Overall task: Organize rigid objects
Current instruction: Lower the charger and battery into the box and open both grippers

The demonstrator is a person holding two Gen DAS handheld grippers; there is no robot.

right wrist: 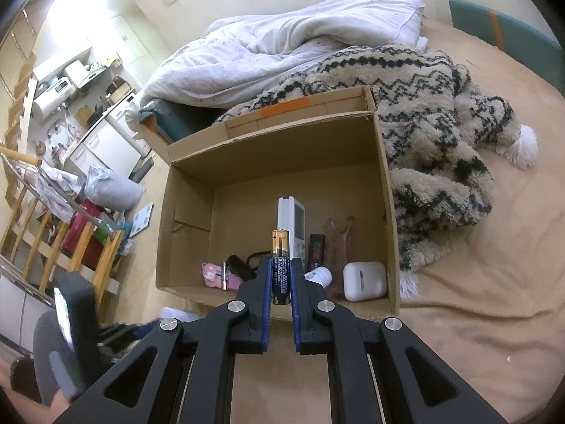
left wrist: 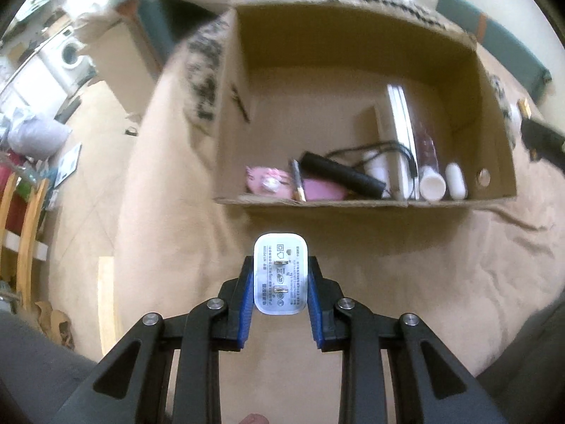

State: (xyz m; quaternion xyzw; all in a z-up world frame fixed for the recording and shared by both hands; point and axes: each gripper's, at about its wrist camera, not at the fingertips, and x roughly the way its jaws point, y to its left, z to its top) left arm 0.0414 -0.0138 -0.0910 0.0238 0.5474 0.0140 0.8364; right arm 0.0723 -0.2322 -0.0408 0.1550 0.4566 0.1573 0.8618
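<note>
Left hand-held gripper [left wrist: 280, 282] clamped on a white charger plug [left wrist: 280, 274], prongs facing the camera, held above the tan bed sheet [left wrist: 441, 282] just in front of the cardboard box [left wrist: 353, 53]. Right hand-held gripper [right wrist: 281, 279] clamped on a black-and-gold battery [right wrist: 280, 265], upright between the blue pads [right wrist: 267, 304], at the near wall of the cardboard box. Inside the box, along the near wall: pink item [right wrist: 213, 275] at the left, black cylinder [right wrist: 240, 266] beside it, white remote [right wrist: 291, 224] standing upright mid-box, white earbud case [right wrist: 364, 281] in the right near corner. Patterned fleece blanket [right wrist: 434, 123] touches the box's right wall; white duvet [right wrist: 282, 42] behind the box. Box sits on the bed sheet.
</note>
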